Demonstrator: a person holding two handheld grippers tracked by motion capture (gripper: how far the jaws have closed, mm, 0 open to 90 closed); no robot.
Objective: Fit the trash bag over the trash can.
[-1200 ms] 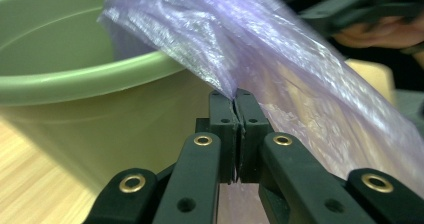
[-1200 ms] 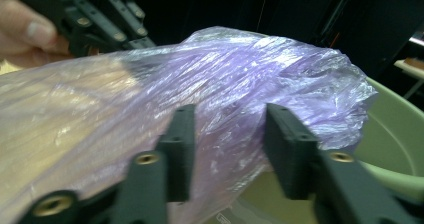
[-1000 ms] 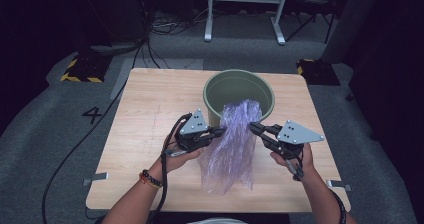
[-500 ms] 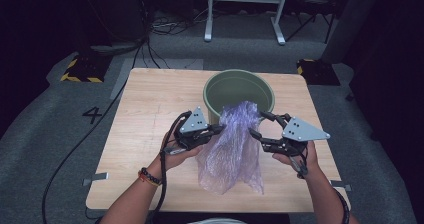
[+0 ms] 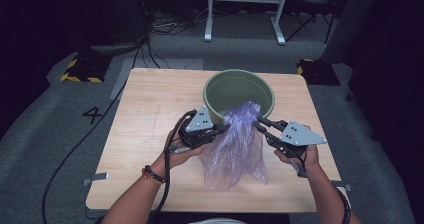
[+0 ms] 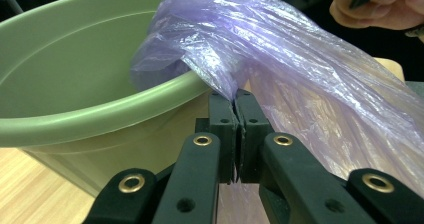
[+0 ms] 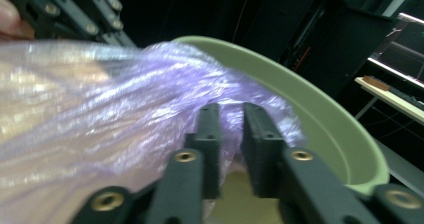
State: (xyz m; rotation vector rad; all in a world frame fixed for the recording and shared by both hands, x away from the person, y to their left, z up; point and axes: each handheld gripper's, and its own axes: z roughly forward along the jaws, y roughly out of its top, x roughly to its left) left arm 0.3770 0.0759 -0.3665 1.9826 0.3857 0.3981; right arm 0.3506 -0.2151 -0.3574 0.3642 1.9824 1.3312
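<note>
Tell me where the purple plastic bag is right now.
In the high view the purple plastic bag hangs over the table's near-middle, between the left tool and right tool, its top edge draped over the near rim of the green bucket.

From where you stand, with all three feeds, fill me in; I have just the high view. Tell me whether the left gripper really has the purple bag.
Observer: Yes. In the left gripper view the left gripper has its jaws pressed together on a pinch of the purple bag, just outside the green bucket rim.
Operator: Now report the right one.
Observer: In the right gripper view the right gripper has bag film between its jaws, but a gap shows between them; I cannot tell whether they are clamped.
Operator: Say where the bag's top edge sits.
Observer: The left gripper view shows a fold of it draped over the rim and into the bucket.
</note>
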